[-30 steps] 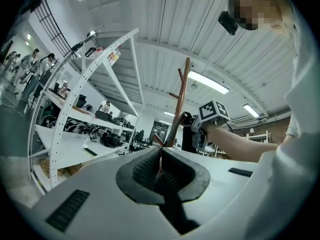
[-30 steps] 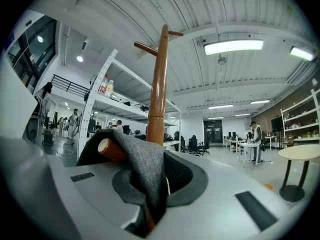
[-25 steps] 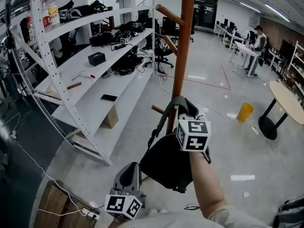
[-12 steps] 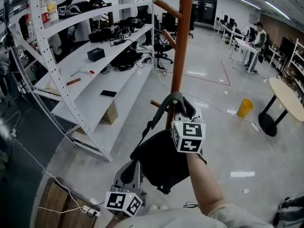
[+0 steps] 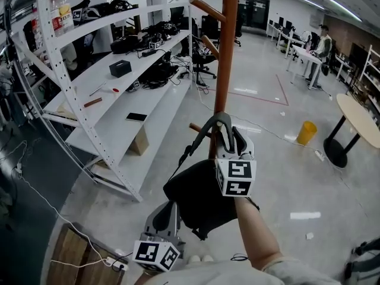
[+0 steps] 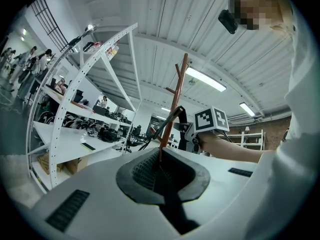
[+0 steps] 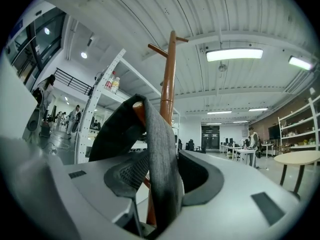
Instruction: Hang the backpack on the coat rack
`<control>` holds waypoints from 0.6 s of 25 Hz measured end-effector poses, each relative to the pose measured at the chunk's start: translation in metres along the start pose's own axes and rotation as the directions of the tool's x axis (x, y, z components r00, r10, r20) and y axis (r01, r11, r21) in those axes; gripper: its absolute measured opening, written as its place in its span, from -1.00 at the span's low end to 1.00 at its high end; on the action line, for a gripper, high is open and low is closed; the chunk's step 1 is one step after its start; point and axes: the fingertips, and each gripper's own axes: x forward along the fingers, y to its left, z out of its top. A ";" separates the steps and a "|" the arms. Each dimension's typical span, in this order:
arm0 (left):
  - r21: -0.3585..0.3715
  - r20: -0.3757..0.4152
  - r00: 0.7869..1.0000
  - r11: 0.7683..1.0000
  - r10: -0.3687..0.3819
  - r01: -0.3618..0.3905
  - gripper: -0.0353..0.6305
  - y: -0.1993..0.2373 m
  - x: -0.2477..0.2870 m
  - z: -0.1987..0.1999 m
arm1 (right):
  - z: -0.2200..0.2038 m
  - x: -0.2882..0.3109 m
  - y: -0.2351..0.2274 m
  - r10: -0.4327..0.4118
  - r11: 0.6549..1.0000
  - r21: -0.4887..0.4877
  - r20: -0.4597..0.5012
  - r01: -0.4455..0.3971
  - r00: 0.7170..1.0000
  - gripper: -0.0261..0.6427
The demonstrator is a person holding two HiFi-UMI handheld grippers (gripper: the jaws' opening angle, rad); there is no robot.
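The brown coat rack pole [image 5: 224,70] stands at the centre of the head view. A black backpack [image 5: 199,198] hangs beside it by its grey top loop [image 5: 214,123], which lies over a low peg [image 5: 197,127]. My right gripper [image 5: 227,136] is at the loop and its jaws are opening. In the right gripper view the strap [image 7: 160,159] runs between the jaws over the peg's end [image 7: 139,113], with a gap beside it. My left gripper [image 5: 166,209] sits low, below the bag, shut and empty, pointing at the pole [image 6: 176,99].
White metal shelving [image 5: 119,82] with tools and cables runs along the left. A wooden board [image 5: 65,254] and a floor cable lie at the lower left. A yellow bin [image 5: 306,132] and a round table [image 5: 359,120] stand to the right. A person [image 5: 322,40] is far back.
The right gripper sank a little with the loop onto the peg, and its jaws have spread off the strap. The left gripper has hardly moved.
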 end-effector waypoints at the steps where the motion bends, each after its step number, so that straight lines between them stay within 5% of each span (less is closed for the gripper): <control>1: 0.001 -0.001 1.000 1.000 -0.002 0.002 -0.82 0.000 -0.001 -0.001 | -0.001 -0.003 0.000 -0.002 1.000 -0.003 -0.003 0.002 1.000 -0.40; 13: 0.032 -0.033 0.996 0.996 -0.084 0.085 -0.82 -0.010 0.004 -0.012 | 0.000 -0.100 0.015 0.001 0.999 -0.036 0.065 0.001 0.998 -0.40; 15: 0.034 -0.038 0.994 0.994 -0.104 0.105 -0.82 -0.018 0.006 -0.014 | -0.007 -0.122 0.021 -0.005 0.995 -0.099 0.071 0.012 0.997 -0.74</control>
